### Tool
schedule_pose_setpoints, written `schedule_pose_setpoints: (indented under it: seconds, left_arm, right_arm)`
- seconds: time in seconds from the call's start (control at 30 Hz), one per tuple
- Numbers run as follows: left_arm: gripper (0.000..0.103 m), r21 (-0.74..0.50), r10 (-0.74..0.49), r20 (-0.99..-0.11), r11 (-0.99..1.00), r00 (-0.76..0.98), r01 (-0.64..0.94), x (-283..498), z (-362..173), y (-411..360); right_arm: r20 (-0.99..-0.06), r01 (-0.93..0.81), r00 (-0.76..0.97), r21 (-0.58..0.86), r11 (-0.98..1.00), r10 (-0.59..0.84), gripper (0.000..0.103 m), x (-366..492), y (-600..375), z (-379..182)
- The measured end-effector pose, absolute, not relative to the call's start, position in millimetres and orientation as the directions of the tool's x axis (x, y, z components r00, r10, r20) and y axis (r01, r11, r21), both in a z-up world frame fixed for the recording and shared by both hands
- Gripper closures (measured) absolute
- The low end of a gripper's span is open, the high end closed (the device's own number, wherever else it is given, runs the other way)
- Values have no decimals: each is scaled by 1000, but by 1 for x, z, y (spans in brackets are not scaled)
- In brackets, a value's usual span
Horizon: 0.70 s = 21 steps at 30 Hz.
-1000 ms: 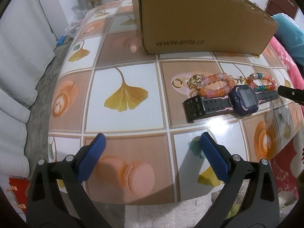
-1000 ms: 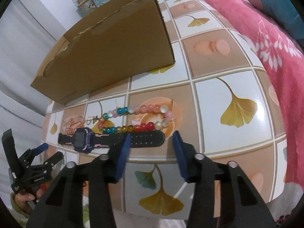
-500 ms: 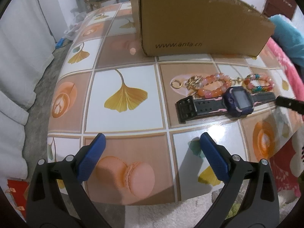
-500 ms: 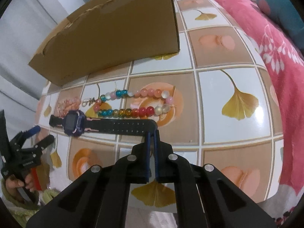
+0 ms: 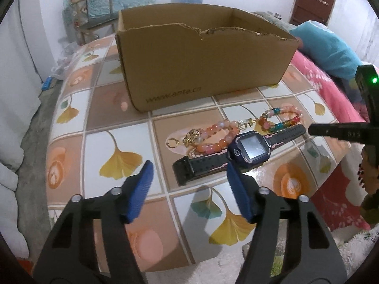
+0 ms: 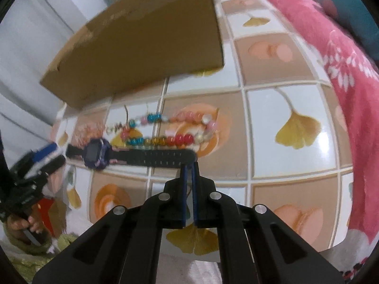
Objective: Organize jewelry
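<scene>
A purple watch (image 5: 248,150) with a black strap lies on the tiled table; it also shows in the right wrist view (image 6: 97,152). My right gripper (image 6: 189,165) is shut on the end of the watch strap (image 6: 165,157); its dark tip (image 5: 331,130) shows at the strap end in the left wrist view. My left gripper (image 5: 189,175) is open, just short of the strap's other end. A pink bead bracelet (image 5: 213,137) with a gold charm and a multicoloured bead bracelet (image 5: 281,118) (image 6: 170,130) lie behind the watch. An open cardboard box (image 5: 201,66) (image 6: 142,47) stands behind them.
The table (image 5: 113,127) has a glossy cloth with ginkgo leaves and rounded edges. A red floral blanket (image 6: 343,59) and a teal pillow (image 5: 329,49) lie to the right. A chair (image 5: 94,11) stands behind the box. The box's near rim is torn.
My right gripper closed on the watch strap end and stays shut on it. My left gripper has moved closer to the watch, still open. The watch has shifted slightly.
</scene>
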<state>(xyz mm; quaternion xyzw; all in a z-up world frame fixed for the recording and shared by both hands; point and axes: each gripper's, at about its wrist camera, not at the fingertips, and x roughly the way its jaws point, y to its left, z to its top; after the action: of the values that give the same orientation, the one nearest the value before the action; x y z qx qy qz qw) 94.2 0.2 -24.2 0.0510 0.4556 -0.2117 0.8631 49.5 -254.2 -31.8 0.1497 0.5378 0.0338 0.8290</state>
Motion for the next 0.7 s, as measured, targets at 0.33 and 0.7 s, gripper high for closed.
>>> schedule_pose_setpoints:
  seconds: [0.33, 0.7]
  left_arm:
    - [58, -175, -395, -796, 876, 459, 450, 105, -29, -1]
    - [96, -156, -355, -817, 895, 455, 417, 109, -36, -1]
  right_arm:
    - [-875, 119, 434, 293, 949, 215, 94, 68, -263, -34]
    - [-902, 88, 402, 211, 973, 159, 95, 71, -243, -42]
